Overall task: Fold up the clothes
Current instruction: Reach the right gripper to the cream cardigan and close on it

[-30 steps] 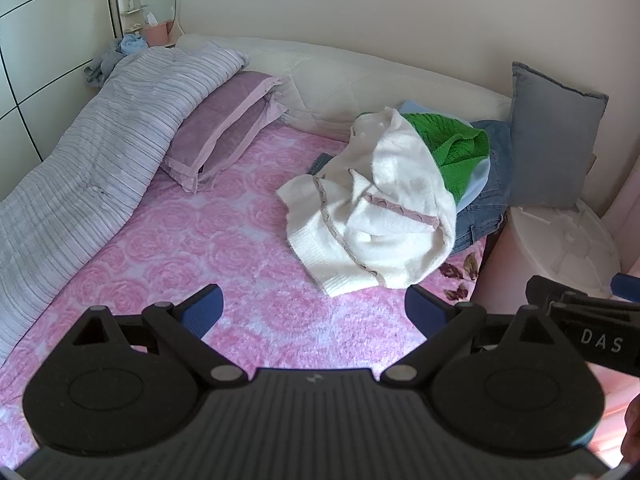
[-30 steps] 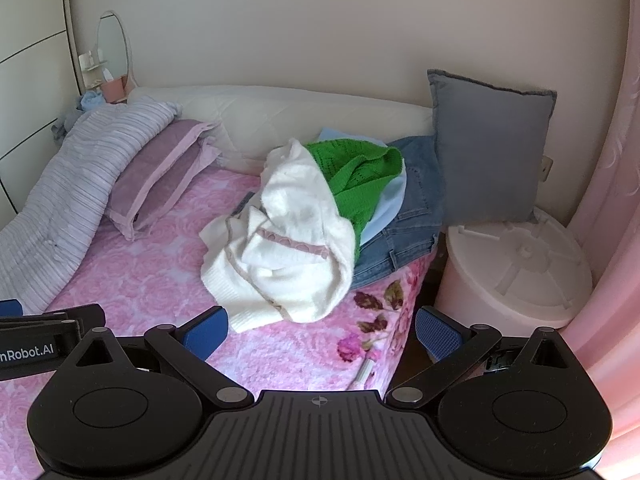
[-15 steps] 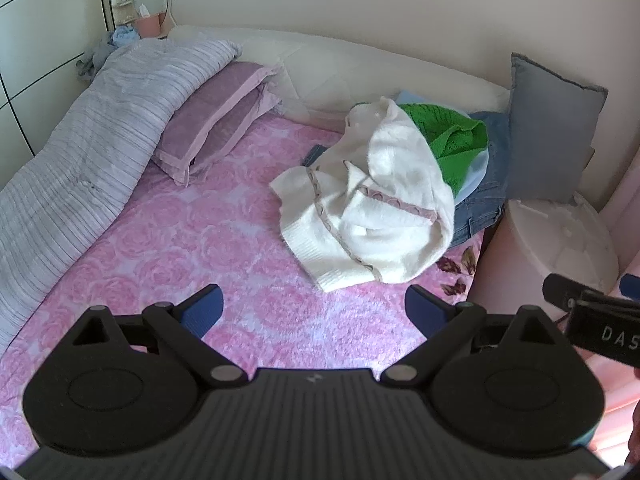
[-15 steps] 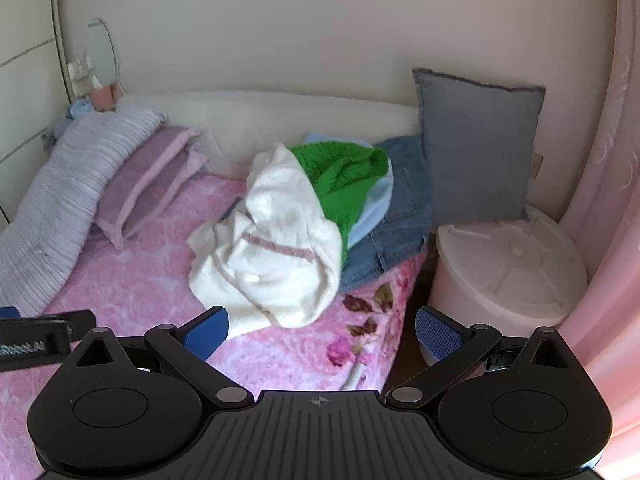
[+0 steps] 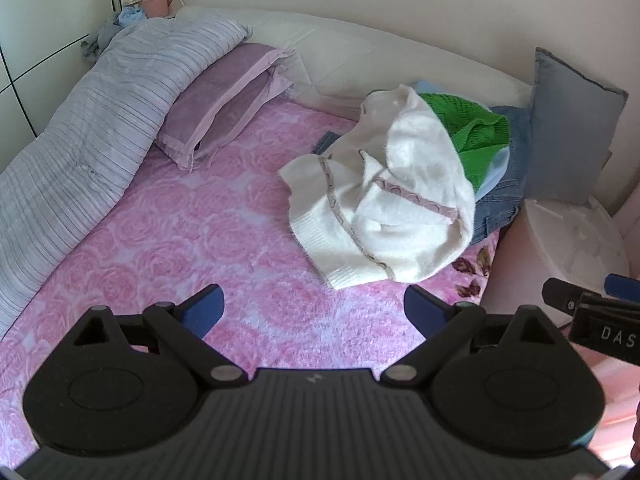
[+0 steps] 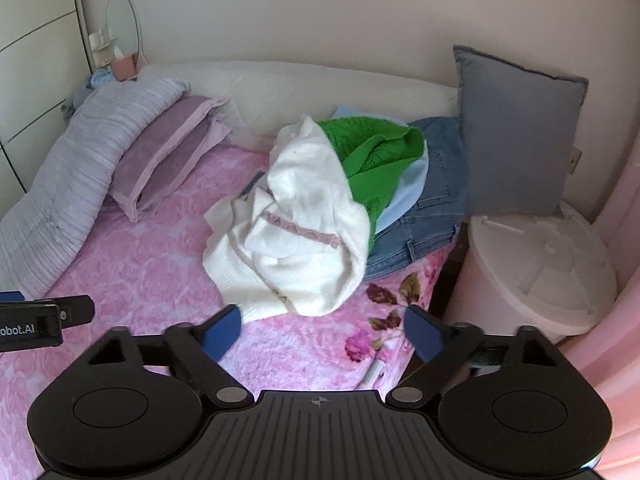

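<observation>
I'm looking at a bed point(image 5: 192, 248) with a pink rose-print cover taking up most of both views, headboard end against the wall. A striped grey quilt point(image 5: 92, 140) is lying bunched along the far left side with a purple pillow point(image 5: 224, 112) tucked beside it, I'm guessing shoved over there to leave the middle free as a folding spot.

The clothes are sitting in a loose heap at the right edge of the bed. A white sweater point(image 6: 296, 232) with pink trim is draped crumpled over the top, spilling toward the middle. Under it I'm seeing a green knit point(image 6: 372, 160), something pale blue, and jeans point(image 6: 432, 208) at the bottom, leaning up near a grey cushion point(image 6: 520, 136). None of it is looking folded. A white round bin point(image 6: 536, 268) is standing just beside the bed.

I'm holding the left gripper point(image 5: 312, 308) over the bare cover, fingers spread wide with nothing between them. The right gripper point(image 6: 320, 328) is hovering just short of the sweater's near hem, also spread apart and empty, so that sweater looks like the easiest piece to go for.
</observation>
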Tool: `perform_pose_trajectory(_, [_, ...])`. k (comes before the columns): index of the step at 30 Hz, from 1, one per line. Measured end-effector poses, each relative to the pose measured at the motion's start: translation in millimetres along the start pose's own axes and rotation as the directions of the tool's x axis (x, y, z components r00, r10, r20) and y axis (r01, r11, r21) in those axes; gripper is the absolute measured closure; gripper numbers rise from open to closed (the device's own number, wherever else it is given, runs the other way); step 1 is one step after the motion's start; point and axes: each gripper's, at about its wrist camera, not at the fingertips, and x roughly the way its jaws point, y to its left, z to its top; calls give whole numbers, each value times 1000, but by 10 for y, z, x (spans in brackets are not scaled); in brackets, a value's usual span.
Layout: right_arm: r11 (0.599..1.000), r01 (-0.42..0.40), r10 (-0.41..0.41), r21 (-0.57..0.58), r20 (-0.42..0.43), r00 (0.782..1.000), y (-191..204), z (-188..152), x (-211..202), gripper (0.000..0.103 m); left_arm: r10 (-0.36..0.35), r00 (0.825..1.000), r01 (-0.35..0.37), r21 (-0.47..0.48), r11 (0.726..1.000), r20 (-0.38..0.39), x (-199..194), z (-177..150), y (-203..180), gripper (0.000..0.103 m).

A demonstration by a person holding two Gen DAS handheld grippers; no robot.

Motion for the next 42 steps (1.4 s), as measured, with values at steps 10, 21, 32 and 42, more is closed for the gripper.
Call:
perform_pose_trajectory(10, [1000,-17,15,-25,-50,999,-217,217,528,23,-29,998,29,-8,1000,-51,571,240,-143,15])
perform_pose_trajectory(21, [997,-67,66,-30,-55,996,-581,573,1242,23,-64,987,53,-80,995,-150,1376,585,-258,26])
perform_pose_trajectory(32, [990,-128,123,-66,-82,989,-790,966,2017,23,-59,980,41,-98,994,-191,2043,947,-371,26])
perform_pose_trajectory(42, [982,-143,125,-125,-138,982,-799,1189,2862,23,-40,969,10,-122,992,-245,2651,1176,-345,26])
